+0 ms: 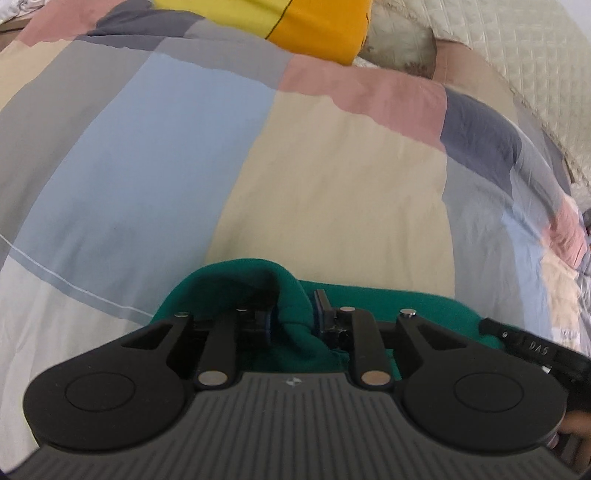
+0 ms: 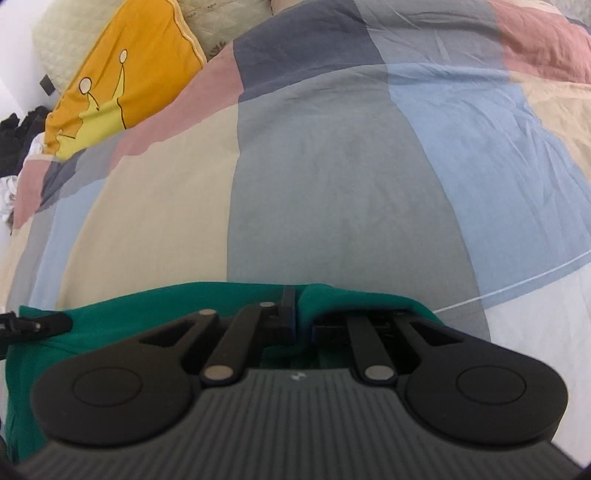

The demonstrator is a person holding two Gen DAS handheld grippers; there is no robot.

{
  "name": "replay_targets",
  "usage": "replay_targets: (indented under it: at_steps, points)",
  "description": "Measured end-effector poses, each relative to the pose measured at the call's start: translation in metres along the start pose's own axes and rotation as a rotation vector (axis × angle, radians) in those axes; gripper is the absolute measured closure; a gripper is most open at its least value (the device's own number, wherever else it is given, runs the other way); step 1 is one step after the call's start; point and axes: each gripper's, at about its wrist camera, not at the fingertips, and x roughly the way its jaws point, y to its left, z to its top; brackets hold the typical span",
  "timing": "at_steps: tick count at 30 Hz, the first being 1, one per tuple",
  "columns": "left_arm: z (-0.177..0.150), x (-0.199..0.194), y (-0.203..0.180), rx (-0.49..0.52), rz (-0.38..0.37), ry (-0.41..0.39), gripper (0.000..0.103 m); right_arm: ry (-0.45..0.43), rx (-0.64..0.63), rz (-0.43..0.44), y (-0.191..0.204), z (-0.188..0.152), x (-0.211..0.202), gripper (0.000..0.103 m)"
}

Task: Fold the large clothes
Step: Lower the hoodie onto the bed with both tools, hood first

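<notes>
A green garment is held above a bed with a patchwork quilt. My left gripper is shut on a bunched fold of the green cloth. My right gripper is shut on another fold of the same garment, which spreads to the left below it. The tip of the right gripper shows at the right edge of the left wrist view, and the tip of the left gripper shows at the left edge of the right wrist view. Most of the garment is hidden under the grippers.
The quilt has grey, blue, beige and pink blocks. A yellow and orange pillow lies at the head of the bed, also seen in the right wrist view. Cream quilted bedding lies beyond. Dark items sit off the bed's left side.
</notes>
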Motion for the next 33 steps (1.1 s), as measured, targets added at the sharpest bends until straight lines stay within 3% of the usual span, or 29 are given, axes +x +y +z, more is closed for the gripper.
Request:
replay_targets:
  at_steps: [2, 4, 6, 9, 11, 12, 21, 28, 33]
  points:
    - [0.005, 0.001, 0.0, -0.017, -0.012, 0.011, 0.071, 0.012, -0.006, 0.0, 0.0, 0.001, -0.003, 0.092]
    - [0.006, -0.006, -0.001, -0.029, -0.033, 0.039, 0.044, 0.023, 0.013, 0.006, 0.0, 0.003, -0.01, 0.09]
    - [0.006, -0.017, -0.004, -0.034, -0.067, 0.069, 0.028, 0.031, 0.021, 0.011, 0.001, 0.006, -0.015, 0.09]
    - [-0.001, -0.045, -0.013, -0.012, -0.077, 0.054, 0.021, 0.016, -0.035, 0.002, 0.009, 0.013, -0.015, 0.08]
    - [-0.003, -0.061, -0.02, 0.011, -0.102, 0.035, 0.021, 0.003, -0.064, 0.027, 0.016, 0.013, -0.028, 0.047]
    - [-0.006, -0.07, -0.024, 0.025, -0.106, 0.025, 0.021, -0.005, -0.065, 0.05, 0.018, 0.011, -0.036, 0.044]
    - [-0.053, -0.189, -0.051, 0.17, -0.118, -0.145, 0.021, -0.134, -0.11, 0.09, 0.032, -0.021, -0.14, 0.044]
    - [-0.133, -0.31, -0.054, 0.194, -0.133, -0.263, 0.021, -0.272, -0.155, 0.098, 0.031, -0.087, -0.266, 0.044]
    - [-0.203, -0.4, -0.059, 0.228, -0.129, -0.333, 0.021, -0.317, -0.201, 0.073, 0.033, -0.146, -0.345, 0.044]
